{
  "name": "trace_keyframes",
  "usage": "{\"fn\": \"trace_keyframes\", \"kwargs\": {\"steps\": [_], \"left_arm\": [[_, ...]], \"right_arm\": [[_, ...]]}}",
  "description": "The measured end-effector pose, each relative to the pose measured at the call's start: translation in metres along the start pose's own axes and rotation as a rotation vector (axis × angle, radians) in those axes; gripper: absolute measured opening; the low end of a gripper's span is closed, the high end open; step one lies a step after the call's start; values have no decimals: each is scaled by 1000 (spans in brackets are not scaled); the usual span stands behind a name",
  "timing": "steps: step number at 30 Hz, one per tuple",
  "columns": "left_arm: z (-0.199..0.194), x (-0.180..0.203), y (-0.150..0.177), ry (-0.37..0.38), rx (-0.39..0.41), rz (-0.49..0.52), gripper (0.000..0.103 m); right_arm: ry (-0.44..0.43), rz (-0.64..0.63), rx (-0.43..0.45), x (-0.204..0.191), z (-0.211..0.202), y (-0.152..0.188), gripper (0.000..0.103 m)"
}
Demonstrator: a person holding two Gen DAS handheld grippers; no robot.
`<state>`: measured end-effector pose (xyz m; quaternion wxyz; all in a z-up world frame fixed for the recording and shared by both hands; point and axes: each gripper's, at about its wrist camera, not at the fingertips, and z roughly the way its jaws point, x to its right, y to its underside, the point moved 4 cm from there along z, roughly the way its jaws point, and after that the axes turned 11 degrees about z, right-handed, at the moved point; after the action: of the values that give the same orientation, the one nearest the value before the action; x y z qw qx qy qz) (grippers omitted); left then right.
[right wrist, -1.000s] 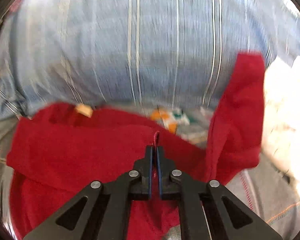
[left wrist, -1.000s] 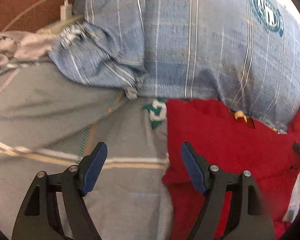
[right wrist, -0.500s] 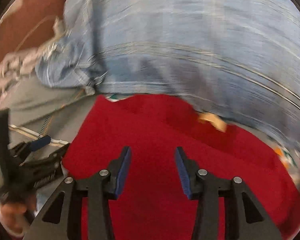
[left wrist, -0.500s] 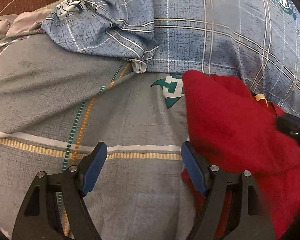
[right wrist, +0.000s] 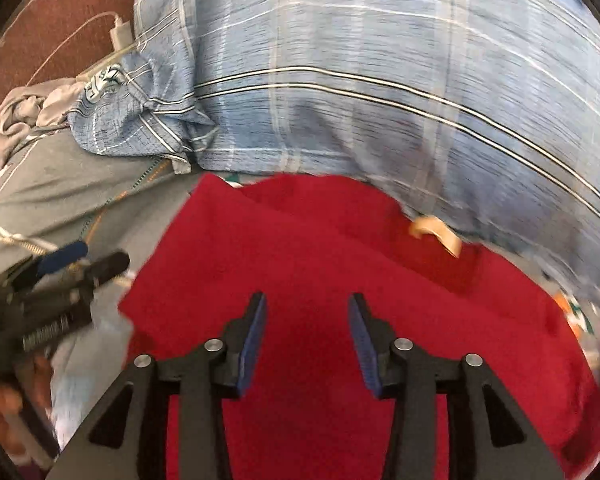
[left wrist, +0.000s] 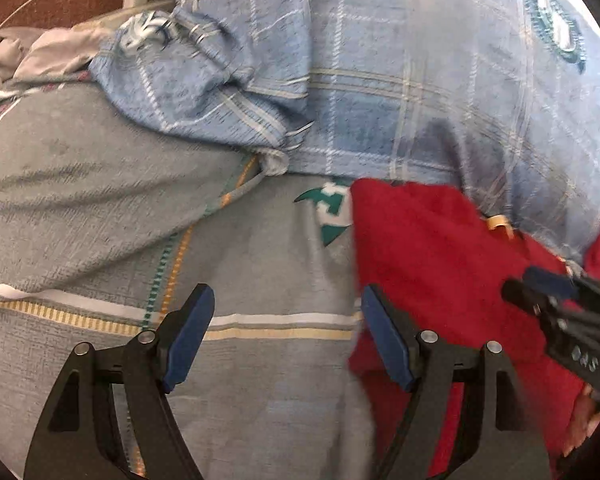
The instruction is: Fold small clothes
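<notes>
Both your grippers hang open over the red cloth (right wrist: 320,264).
Your left gripper (left wrist: 286,334) has its jaws wide, empty, at the cloth's left edge on the grey sheet (left wrist: 100,200). Your right gripper (right wrist: 306,334) has its jaws parted, empty, above the cloth's middle, below the blue plaid pillow (right wrist: 380,80).

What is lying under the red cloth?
The red cloth lies on a grey sheet; its teal logo is partly covered. What else is under it cannot be seen.
</notes>
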<state>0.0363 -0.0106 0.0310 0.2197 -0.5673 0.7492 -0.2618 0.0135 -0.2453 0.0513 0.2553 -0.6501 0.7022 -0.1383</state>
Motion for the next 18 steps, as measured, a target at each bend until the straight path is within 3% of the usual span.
{"fn": "trace_keyframes", "kwargs": {"steps": [4, 6, 9, 13, 18], "left_arm": [[1, 10, -3, -13, -12, 46, 76], [5, 6, 0, -34, -30, 40, 76], [9, 1, 2, 4, -47, 4, 76], [7, 10, 5, 73, -70, 41, 76], [-9, 21, 11, 90, -87, 189, 76]], "right_arm": [[-11, 70, -39, 17, -10, 20, 47], [-88, 105, -47, 12, -20, 29, 47], [-189, 80, -70, -12, -30, 44, 45], [-122, 9, -22, -28, -35, 46, 45], [-141, 39, -47, -26, -30, 48, 45]]}}
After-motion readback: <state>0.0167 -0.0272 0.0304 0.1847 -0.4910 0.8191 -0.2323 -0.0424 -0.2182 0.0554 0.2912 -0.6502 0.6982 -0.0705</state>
